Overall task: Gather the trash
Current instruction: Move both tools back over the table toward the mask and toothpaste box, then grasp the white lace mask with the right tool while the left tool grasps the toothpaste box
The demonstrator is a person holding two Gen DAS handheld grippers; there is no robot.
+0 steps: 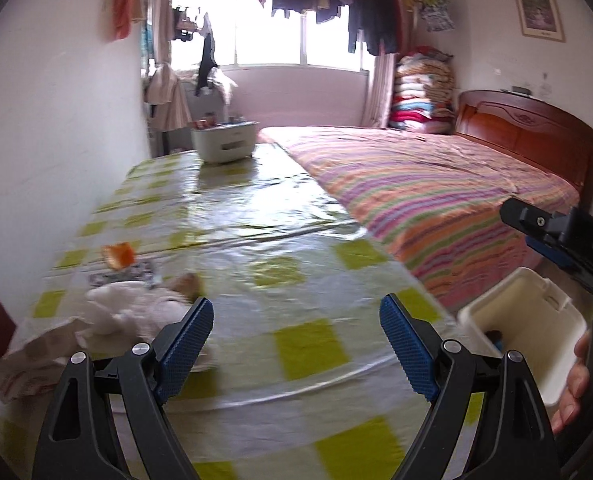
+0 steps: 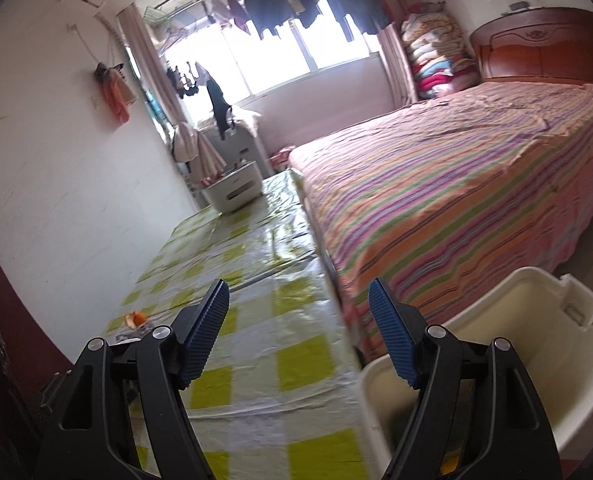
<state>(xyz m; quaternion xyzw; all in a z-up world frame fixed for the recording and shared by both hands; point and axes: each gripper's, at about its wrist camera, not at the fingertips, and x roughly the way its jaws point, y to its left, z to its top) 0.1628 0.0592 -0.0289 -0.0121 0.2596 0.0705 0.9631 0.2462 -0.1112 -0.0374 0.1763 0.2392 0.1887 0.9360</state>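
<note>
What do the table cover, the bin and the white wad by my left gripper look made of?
Table cover: glossy plastic sheet, likely vinyl; it mirrors the window and wrinkles. Bin: matte cream rigid plastic, moulded rim. Wad beside the left gripper: soft crumpled tissue or thin plastic; too blurred to tell.

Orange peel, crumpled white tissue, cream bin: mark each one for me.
orange peel (image 1: pixel 118 255): left wrist view, on its orange face.
crumpled white tissue (image 1: pixel 128 308): left wrist view, middle of the wad.
cream bin (image 2: pixel 536 344): right wrist view, on its bare inner wall.
</note>
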